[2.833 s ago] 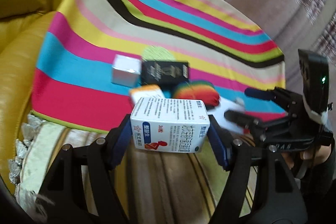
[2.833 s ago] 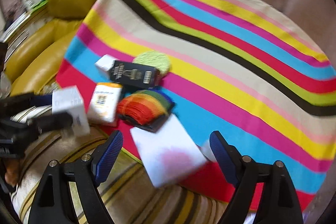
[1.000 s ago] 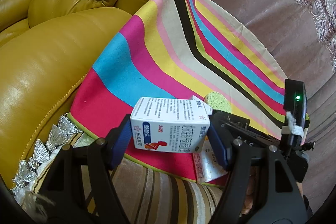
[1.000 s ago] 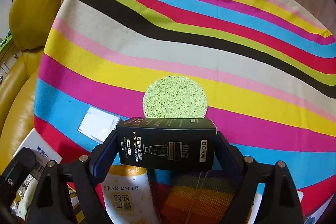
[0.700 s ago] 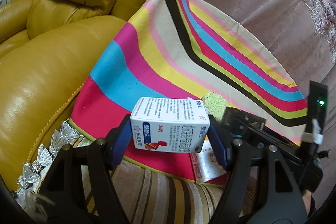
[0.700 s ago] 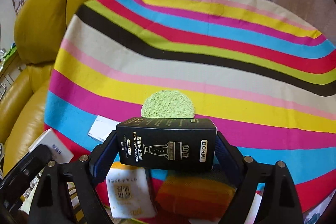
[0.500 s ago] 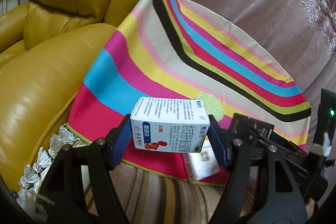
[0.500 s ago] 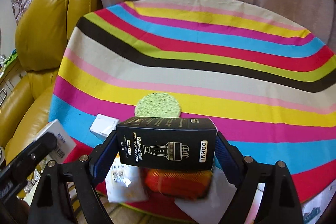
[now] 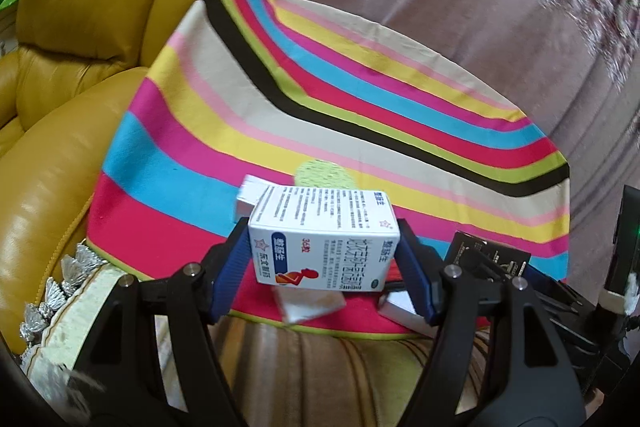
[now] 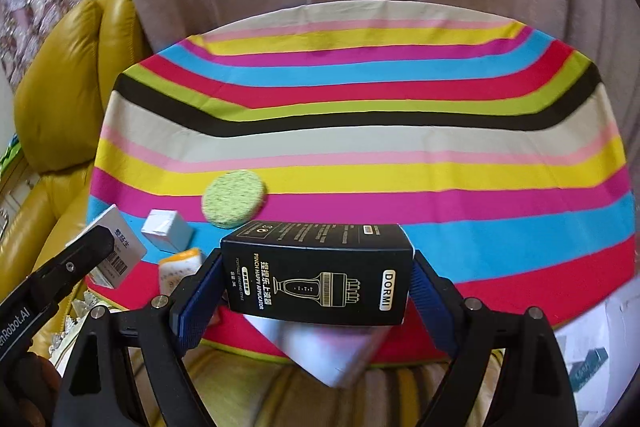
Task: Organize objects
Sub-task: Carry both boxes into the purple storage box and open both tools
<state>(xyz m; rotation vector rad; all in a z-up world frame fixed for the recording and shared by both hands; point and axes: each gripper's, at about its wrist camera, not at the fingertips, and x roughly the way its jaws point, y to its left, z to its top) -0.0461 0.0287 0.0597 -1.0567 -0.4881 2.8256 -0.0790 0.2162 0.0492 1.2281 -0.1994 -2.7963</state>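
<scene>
Left hand-held gripper pinching a white medicine box by its two short ends, long side across the jaws, probably so that the box stays level and does not swing. Right hand-held gripper clamped the same way on a black DORMI box. Both boxes lifted clear above the near edge of the striped counter, not touching it. Left below on the cloth: a green round sponge, a small white cube box, an orange-white packet. Far half of the counter bare, so likely the place for putting the boxes in order.
</scene>
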